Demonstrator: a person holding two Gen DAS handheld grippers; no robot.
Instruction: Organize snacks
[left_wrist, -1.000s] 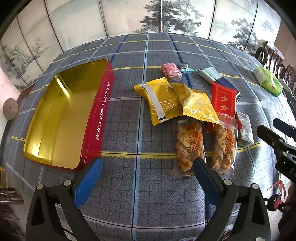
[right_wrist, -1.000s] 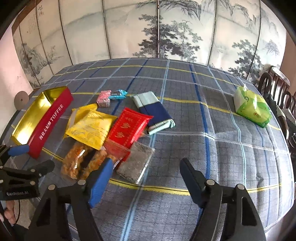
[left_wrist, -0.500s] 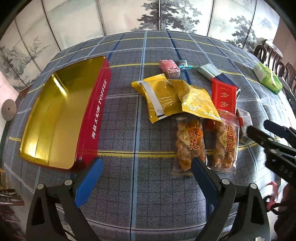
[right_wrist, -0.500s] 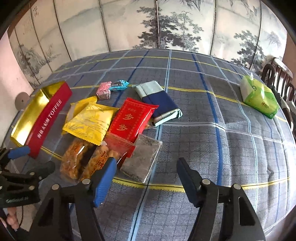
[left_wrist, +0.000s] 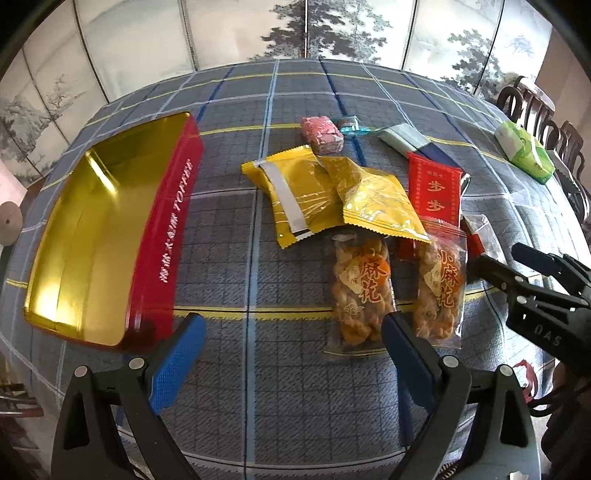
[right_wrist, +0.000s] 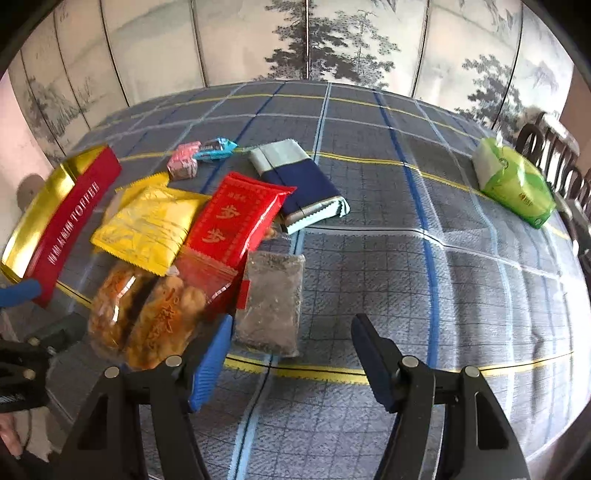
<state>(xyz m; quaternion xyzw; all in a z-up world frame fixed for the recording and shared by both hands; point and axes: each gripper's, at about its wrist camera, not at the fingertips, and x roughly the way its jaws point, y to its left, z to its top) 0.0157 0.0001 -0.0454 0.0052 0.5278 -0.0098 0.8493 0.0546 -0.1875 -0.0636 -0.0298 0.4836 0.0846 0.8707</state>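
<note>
A blue plaid cloth (right_wrist: 369, 277) covers the tabletop. A painted folding screen (right_wrist: 306, 40) stands behind. Both grippers' jaws gape, empty.

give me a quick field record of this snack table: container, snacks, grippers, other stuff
container: red toffee tin, gold inside, nothing in it, on the left of the table
snacks: two yellow packets overlapping; red packet; two clear fried twist bags side by side; pink candy; blue candy; grey packet; navy and pale blue packet
left gripper: open, holds nothing, above the cloth near the twist bags
right gripper: open, holds nothing, near the grey packet
other: green tissue pack far right; plaid tablecloth
</note>
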